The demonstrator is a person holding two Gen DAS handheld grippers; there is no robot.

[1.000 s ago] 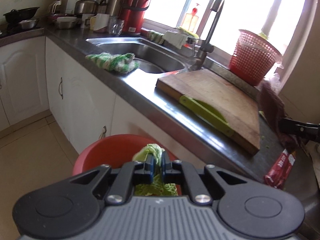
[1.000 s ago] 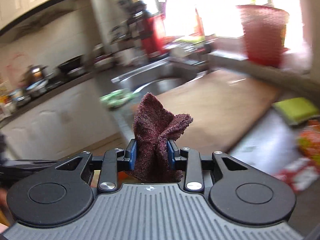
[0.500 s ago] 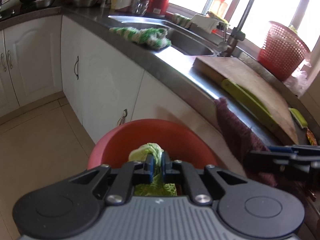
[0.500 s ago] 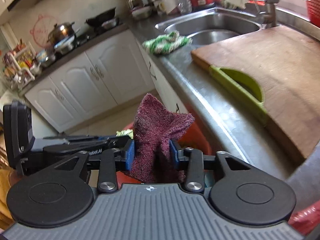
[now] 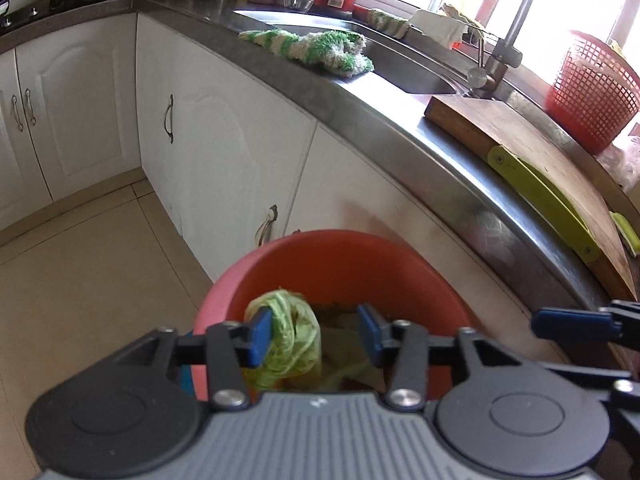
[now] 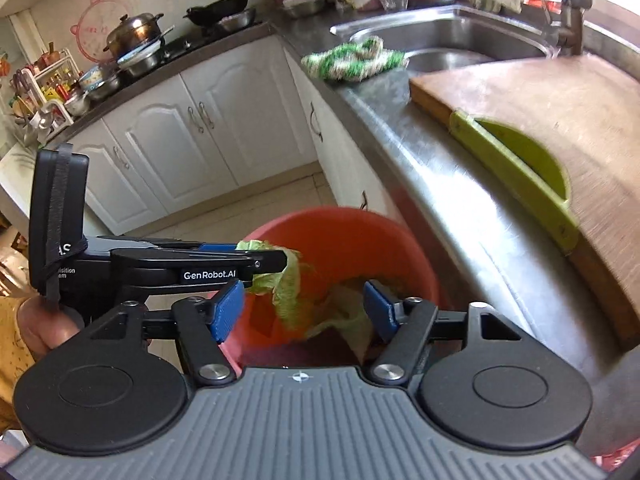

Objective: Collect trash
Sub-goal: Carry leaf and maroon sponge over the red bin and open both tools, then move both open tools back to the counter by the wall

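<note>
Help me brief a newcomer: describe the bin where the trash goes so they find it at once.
Follow the grey kitchen counter from the sink to the wooden cutting board. On the floor below, against the white cabinets, stands the red bin, the only round, open container down there, with green leaves inside.

The left gripper (image 5: 314, 334) opened its jaws; the leaf (image 5: 290, 338) now hung against only its left pad. The right gripper (image 6: 306, 312) opened too, and the maroon rag left its jaws, lying below them in the bin (image 6: 340, 236).
</note>
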